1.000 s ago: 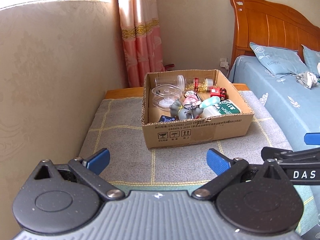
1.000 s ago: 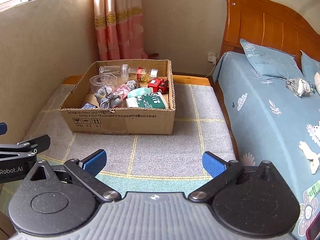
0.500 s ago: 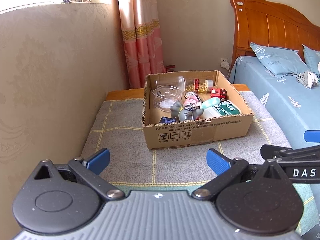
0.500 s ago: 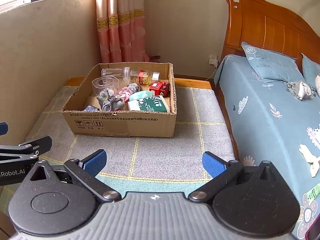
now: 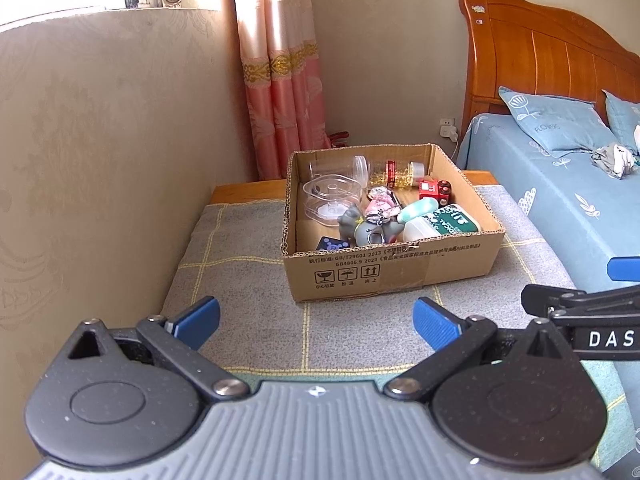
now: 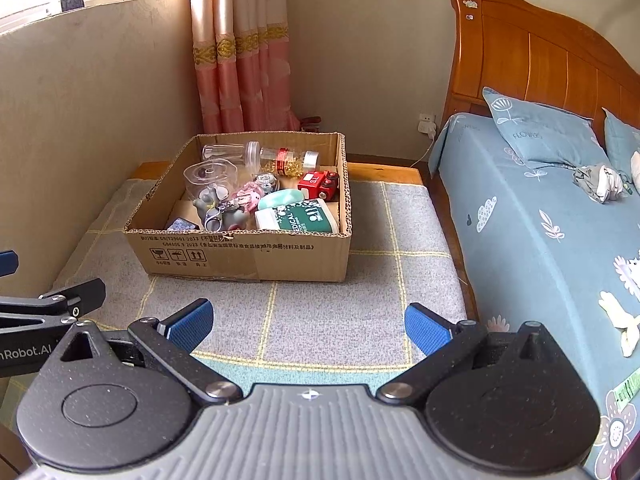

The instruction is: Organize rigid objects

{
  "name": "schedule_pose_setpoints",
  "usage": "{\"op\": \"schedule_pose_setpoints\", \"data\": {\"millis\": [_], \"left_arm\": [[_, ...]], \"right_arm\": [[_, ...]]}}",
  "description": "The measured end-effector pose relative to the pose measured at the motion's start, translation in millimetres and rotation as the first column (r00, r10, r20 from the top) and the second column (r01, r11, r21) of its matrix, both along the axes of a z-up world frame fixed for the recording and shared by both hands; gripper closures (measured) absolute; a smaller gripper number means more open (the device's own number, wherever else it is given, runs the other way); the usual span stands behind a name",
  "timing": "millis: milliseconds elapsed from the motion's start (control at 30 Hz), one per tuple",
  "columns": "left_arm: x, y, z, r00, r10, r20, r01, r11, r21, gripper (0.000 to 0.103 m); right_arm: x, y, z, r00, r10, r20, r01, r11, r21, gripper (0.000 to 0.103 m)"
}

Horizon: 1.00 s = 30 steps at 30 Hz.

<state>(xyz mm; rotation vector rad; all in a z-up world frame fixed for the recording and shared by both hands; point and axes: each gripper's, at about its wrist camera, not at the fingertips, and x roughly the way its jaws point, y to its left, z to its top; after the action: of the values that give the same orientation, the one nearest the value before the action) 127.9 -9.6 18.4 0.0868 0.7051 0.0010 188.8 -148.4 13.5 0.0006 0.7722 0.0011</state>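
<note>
Box (image 5: 394,268) of corrugated cardboard sat on the grey checked mat (image 5: 248,280), slightly lower in both views than half a second before, so both grippers had tilted or drawn back a little; nothing inside had shifted. It held a clear round plastic tub (image 5: 332,196), a glass bottle (image 5: 394,170) lying flat, a red toy truck (image 6: 319,185), a green-labelled pack (image 6: 298,216) and grey figurines (image 5: 366,228). Left gripper (image 5: 316,322) and right gripper (image 6: 309,320) hung short of the box, blue ribbed fingers (image 5: 436,328) spread wide, gripping nothing.
</note>
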Motion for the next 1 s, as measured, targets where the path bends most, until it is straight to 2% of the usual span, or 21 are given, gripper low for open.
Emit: {"op": "schedule_pose_setpoints", "data": {"millis": [1000], "left_arm": [[-1.2, 0.7, 3.2, 1.0, 0.0, 0.005, 0.0, 1.0, -0.009, 0.001]], "right_arm": [[-4.2, -0.7, 1.4, 1.0, 0.009, 0.009, -0.008, 1.0, -0.019, 0.0]]}}
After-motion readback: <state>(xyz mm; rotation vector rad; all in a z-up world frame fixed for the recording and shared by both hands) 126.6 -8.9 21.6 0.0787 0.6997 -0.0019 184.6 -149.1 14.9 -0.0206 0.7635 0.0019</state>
